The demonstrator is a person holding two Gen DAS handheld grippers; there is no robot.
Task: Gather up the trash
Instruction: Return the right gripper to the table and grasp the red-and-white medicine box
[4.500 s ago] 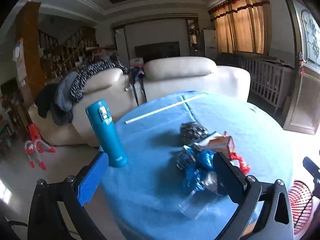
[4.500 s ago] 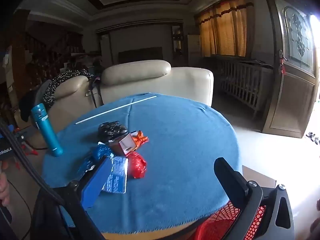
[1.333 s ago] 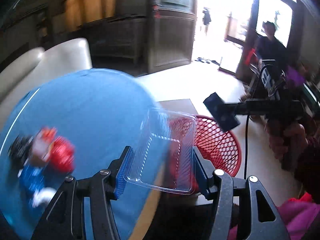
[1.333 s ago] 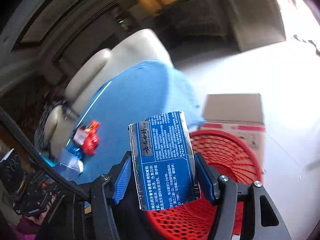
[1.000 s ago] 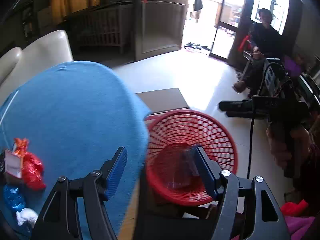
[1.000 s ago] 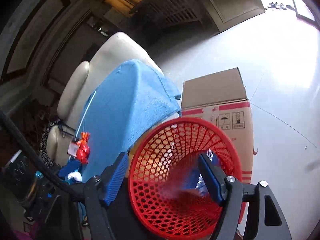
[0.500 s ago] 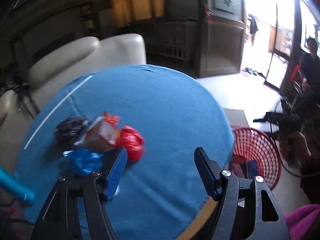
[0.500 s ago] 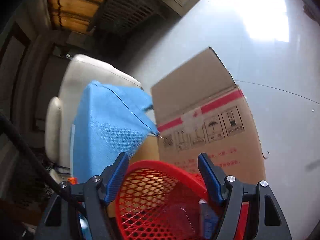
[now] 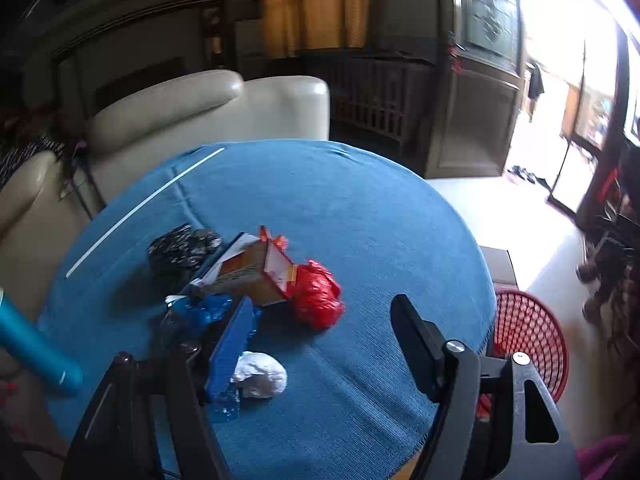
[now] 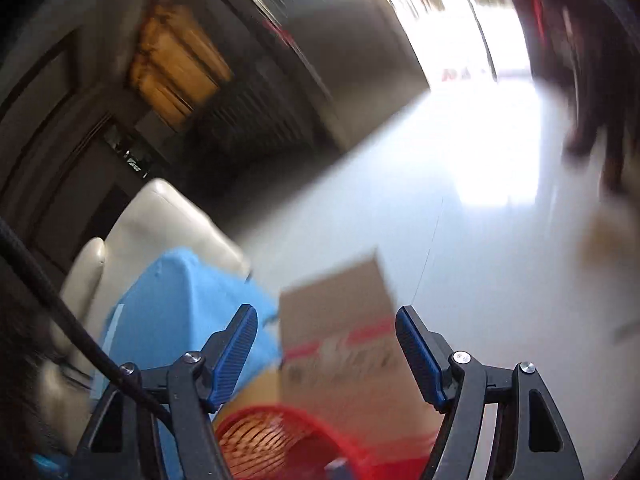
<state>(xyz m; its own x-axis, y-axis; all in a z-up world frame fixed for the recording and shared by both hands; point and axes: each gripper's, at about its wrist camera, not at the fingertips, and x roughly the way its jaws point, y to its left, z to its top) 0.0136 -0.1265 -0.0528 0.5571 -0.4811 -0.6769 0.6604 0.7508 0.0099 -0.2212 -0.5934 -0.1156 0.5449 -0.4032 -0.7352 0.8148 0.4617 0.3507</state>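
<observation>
In the left wrist view my left gripper (image 9: pixel 324 320) is open and empty above the blue-clothed round table (image 9: pixel 360 208). Trash lies just ahead of it: a crumpled red wrapper (image 9: pixel 318 294), an orange and white carton (image 9: pixel 250 270), a blue foil wrapper (image 9: pixel 200 312), a black crumpled bag (image 9: pixel 180 246) and a white paper ball (image 9: pixel 260 374). The red mesh basket (image 9: pixel 532 340) stands on the floor at the table's right edge. In the blurred right wrist view my right gripper (image 10: pixel 326 338) is open and empty above the basket's rim (image 10: pixel 260 436).
A teal bottle (image 9: pixel 36 354) stands at the table's left edge. A white stick (image 9: pixel 140 208) lies across the far left of the table. A cream sofa (image 9: pixel 200 112) is behind the table. A cardboard box (image 10: pixel 340 328) sits on the floor beside the basket.
Both grippers let their trash go into the red basket and are open. My left gripper has swung back over the table's trash pile. My right gripper has tilted up from the basket.
</observation>
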